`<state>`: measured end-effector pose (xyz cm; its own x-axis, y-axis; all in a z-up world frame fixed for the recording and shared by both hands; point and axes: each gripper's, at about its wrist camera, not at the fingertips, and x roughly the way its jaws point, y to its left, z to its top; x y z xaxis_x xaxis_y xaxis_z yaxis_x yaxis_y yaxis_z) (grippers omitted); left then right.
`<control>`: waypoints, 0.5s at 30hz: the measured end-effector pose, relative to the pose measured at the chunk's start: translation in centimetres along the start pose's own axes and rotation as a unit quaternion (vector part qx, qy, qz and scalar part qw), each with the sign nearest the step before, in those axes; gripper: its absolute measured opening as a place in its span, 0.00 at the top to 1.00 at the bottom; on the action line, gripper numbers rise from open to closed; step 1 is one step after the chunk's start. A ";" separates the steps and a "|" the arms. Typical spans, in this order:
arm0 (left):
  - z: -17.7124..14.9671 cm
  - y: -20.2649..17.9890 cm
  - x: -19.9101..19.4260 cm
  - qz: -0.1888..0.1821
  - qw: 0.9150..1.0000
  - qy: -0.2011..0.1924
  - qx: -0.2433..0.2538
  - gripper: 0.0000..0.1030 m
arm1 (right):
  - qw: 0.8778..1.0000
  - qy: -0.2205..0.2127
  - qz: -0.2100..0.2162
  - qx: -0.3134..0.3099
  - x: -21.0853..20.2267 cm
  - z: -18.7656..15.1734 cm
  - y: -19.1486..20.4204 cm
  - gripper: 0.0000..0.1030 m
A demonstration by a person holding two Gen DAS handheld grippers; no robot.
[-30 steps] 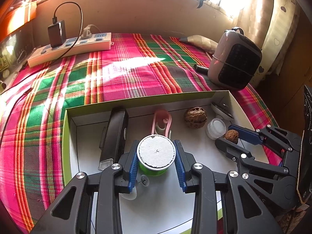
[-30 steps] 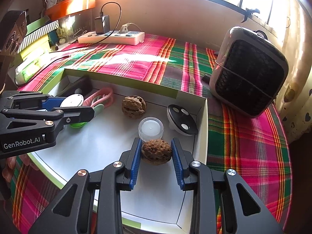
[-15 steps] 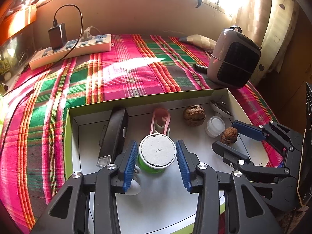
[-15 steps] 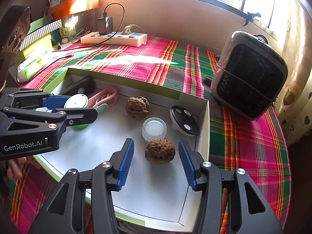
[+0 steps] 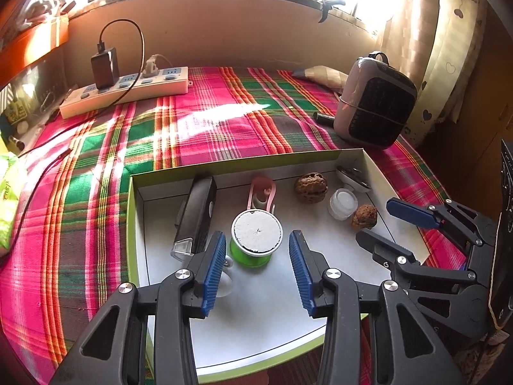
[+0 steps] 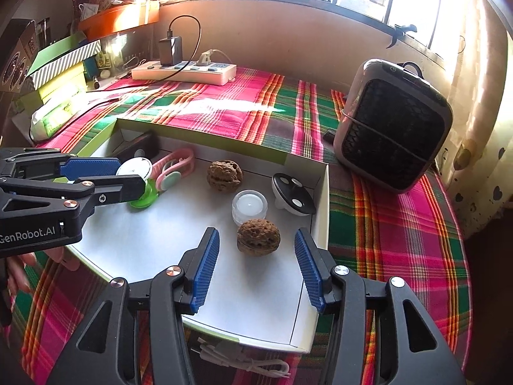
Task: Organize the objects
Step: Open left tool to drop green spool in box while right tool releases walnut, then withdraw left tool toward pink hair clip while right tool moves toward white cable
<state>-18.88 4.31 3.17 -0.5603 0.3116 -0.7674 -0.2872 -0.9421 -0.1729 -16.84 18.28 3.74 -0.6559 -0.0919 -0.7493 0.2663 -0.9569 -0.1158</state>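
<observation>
resting in the white tray [image 6: 307,276], a green spool [image 5: 256,240] sits between the gaping left gripper [image 5: 256,256]; beside the tray's right wall, the right gripper [image 6: 256,260] spreads around a walnut [image 6: 258,237].

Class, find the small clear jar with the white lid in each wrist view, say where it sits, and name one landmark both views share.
Left wrist view: the small clear jar sits right of centre in the box, between the two walnuts.
Right wrist view: the jar sits near centre, just beyond the nearer walnut.
Shared landmark: the space heater on the plaid cloth, beyond the box's right corner.
</observation>
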 end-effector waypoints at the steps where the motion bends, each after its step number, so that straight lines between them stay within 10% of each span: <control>1: -0.1 0.0 -0.3 0.000 1.000 -0.002 -0.001 0.61 | 1.000 -0.002 0.000 0.001 -0.3 -0.1 0.0 0.51; 15: -3.0 1.0 -5.9 0.005 0.999 -0.040 -0.009 0.61 | 0.999 -0.036 0.006 0.039 -5.1 -2.8 -1.3 0.51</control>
<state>-13.52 1.14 5.65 -0.6242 0.3098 -0.7172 -0.2679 -0.9472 -0.1760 -11.87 20.78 5.83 -0.7031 -0.1195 -0.7010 0.2194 -0.9741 -0.0540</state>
